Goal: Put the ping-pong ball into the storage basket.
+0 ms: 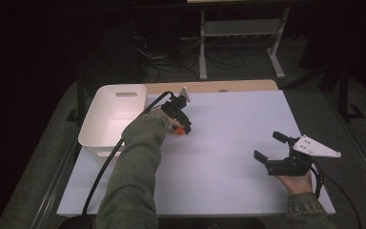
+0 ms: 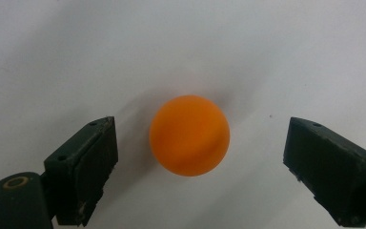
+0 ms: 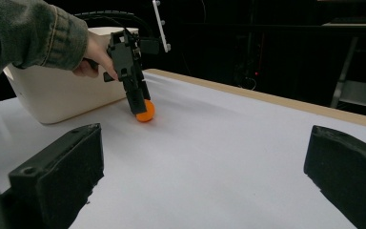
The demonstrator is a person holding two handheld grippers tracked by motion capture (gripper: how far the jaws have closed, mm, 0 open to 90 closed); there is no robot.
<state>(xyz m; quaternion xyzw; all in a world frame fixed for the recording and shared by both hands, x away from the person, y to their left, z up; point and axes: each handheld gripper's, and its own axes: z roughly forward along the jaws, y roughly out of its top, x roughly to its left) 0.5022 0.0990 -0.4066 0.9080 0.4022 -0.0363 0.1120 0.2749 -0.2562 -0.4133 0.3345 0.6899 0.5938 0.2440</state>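
Note:
An orange ball (image 2: 189, 135) rests on the white table top (image 1: 228, 138). My left gripper (image 2: 202, 145) is lowered over it, open, with one black jaw on each side and a gap between each jaw and the ball. The high view has this gripper (image 1: 182, 125) just right of the white bin, with the ball (image 1: 180, 130) partly hidden under it. My right gripper (image 1: 269, 146) is held open near the table's front right, with nothing between its jaws. From the right gripper view (image 3: 205, 176) the left gripper (image 3: 134, 93) stands nose-down over the ball (image 3: 146, 112).
A white plastic bin (image 1: 112, 114) with a handle slot stands at the table's left side, close behind the left hand; it also appears in the right gripper view (image 3: 52, 98). A wooden table edge (image 1: 209, 87) runs along the back. Dark floor, cables and a metal frame lie beyond.

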